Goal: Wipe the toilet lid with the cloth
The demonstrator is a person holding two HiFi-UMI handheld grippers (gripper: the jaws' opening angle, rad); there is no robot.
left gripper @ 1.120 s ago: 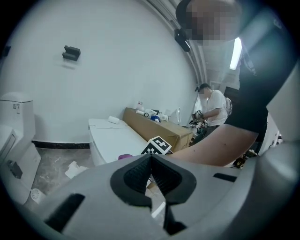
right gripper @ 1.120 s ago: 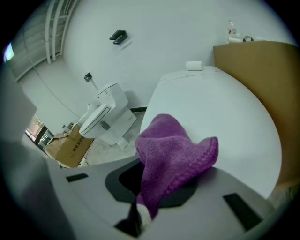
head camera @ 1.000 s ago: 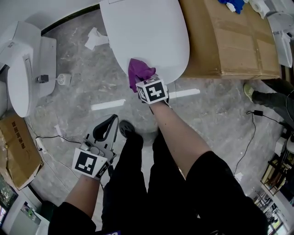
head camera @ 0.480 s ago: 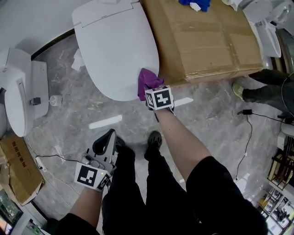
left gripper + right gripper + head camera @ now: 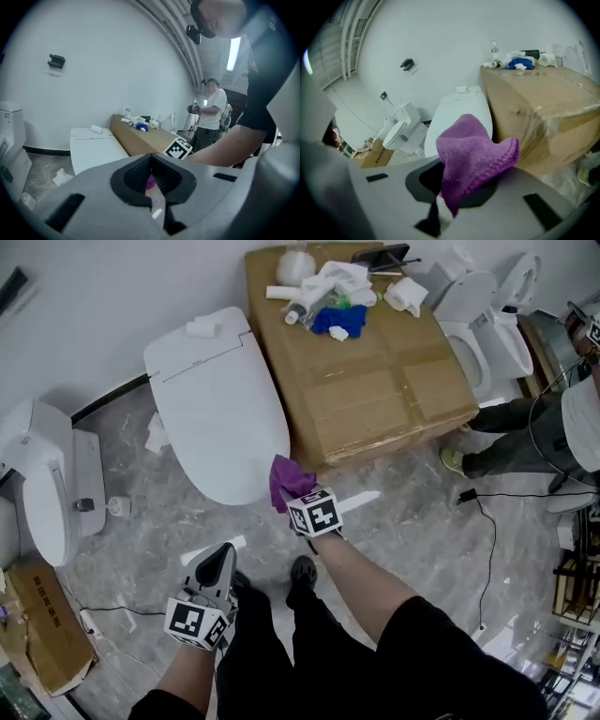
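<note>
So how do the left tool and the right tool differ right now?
The right tool is shut on the purple cloth; the left tool is shut on nothing. In the head view the right tool is by the front edge of the lid, while the left tool hangs nearer the person, over the floor and apart from the lid. Both are shut and point toward the lid.

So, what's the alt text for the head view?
Seen from above, the right tongs grip a purple cloth by the near edge of a closed white toilet lid. The left tongs, shut and empty, hang lower near the person's legs; a cardboard box stands beside it.
</note>
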